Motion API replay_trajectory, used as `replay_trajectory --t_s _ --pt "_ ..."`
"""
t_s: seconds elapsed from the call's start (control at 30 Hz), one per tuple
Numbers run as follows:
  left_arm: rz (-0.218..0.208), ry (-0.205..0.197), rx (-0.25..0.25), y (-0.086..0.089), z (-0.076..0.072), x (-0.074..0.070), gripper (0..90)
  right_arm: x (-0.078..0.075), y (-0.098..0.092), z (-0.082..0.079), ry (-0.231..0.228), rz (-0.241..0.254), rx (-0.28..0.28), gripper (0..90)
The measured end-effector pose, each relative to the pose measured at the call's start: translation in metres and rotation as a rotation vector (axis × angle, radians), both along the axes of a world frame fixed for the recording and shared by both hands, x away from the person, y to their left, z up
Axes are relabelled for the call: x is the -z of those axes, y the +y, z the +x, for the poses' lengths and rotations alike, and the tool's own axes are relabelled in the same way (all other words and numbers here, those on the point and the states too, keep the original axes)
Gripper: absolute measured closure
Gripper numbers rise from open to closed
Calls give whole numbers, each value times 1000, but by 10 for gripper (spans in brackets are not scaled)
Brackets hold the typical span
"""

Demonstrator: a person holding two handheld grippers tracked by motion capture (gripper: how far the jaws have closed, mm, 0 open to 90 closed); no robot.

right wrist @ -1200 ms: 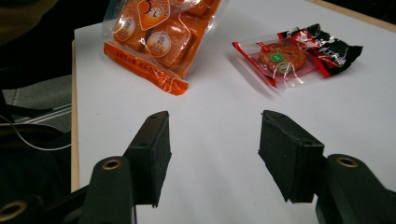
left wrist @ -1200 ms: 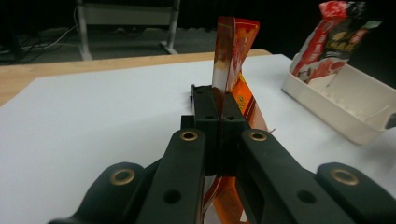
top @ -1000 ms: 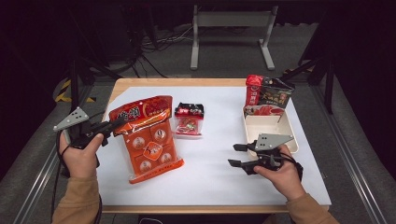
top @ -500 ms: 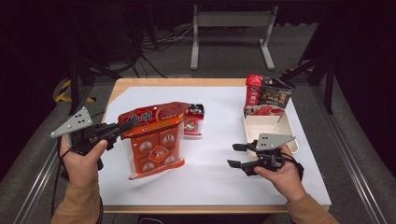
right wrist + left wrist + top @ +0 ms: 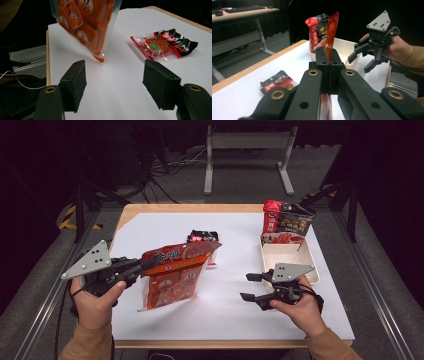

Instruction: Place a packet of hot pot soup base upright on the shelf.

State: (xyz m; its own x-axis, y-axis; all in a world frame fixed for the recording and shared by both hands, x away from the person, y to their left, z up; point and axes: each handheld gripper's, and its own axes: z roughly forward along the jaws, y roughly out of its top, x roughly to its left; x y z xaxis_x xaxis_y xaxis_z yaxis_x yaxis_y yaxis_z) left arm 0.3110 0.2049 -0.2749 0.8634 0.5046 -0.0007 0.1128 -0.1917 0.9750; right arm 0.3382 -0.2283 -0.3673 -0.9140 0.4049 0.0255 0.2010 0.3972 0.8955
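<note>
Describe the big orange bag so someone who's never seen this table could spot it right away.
Start at the white table and look to its left half, where the left gripper has its jaws shut on a bag's top edge. That is the big orange bag, hanging tilted with a lower corner at the table. It is far larger than the small red-and-black packet behind it.

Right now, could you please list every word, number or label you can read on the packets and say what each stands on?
"0": on a round label of the orange snack bag, top partly cut off.
Orange snack bag's front print: too blurred.
Small red-and-black packet: print too small.
Packets standing in the white tray: characters unreadable.
</note>
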Motion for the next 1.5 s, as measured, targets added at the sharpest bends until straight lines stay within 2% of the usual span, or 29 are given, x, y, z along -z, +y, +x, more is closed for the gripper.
replay_trajectory --t_s 0.37,0.5,0.7,0.83,1.1,1.3,1.5 --pt "-10 2 40 -12 0 -5 900 -2 13 4 -12 5 -12 338" --pt "3 -13 54 -18 1 -9 900 -3 19 6 -16 8 -16 323" --pt "13 0 72 -28 5 -15 900 -5 30 12 -29 29 -21 277" --pt "25 -3 86 -36 5 -19 900 -3 39 17 -49 44 -30 243" --pt "20 4 115 -48 10 -25 900 1 56 23 -98 65 -64 235" --pt "26 -12 151 -62 11 -31 900 7 61 25 -131 75 -82 226" --pt "19 -3 181 -75 11 -32 900 11 63 25 -168 106 -116 207"
